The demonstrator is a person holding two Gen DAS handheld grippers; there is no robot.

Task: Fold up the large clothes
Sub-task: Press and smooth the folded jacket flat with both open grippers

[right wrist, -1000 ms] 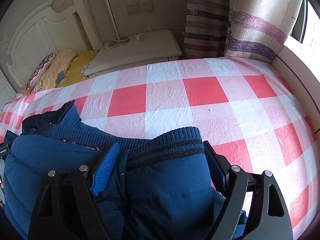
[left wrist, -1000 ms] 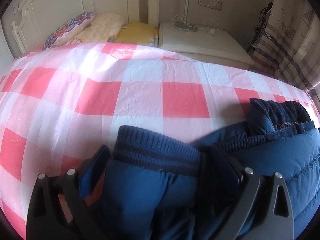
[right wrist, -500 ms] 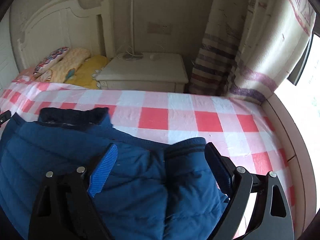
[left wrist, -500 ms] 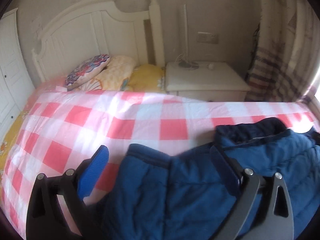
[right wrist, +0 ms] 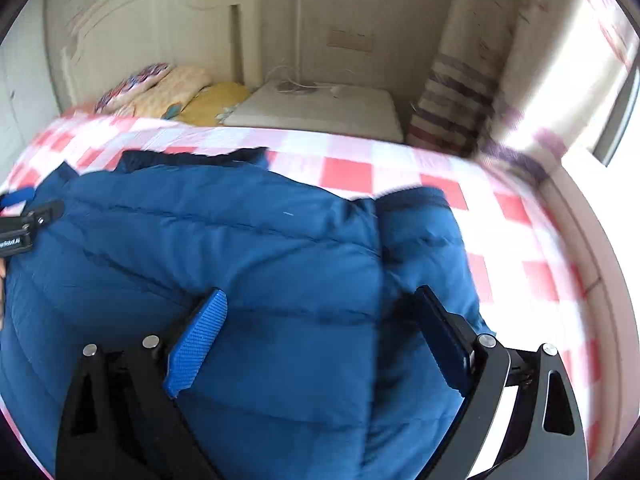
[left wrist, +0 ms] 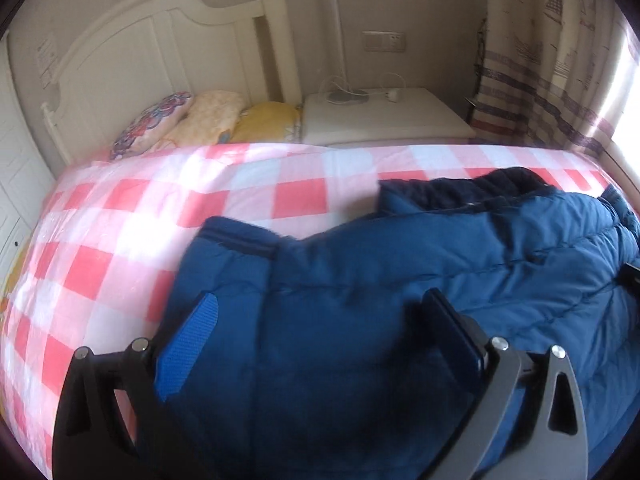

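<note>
Both grippers hang over the blue padded jacket [left wrist: 420, 280] spread across the checked bed sheet [left wrist: 120, 240]. My left gripper [left wrist: 320, 344] has its jaws spread wide, padding lying between them but nothing pinched; my right gripper [right wrist: 320, 328] is just as wide, straddling the jacket near 1 ribbed cuff [right wrist: 412, 198]. I judge the jacket is partly folded, sleeves brought in and collar [right wrist: 192, 158] pointing toward the pillows [left wrist: 180, 120]. To do the next fold well, I think I should take the near hem at 2 matching spots, pinch through every puffy layer, and carry both sides together so the edges meet squarely. Thick filling springs back, so pressing the crease flat would help.
</note>
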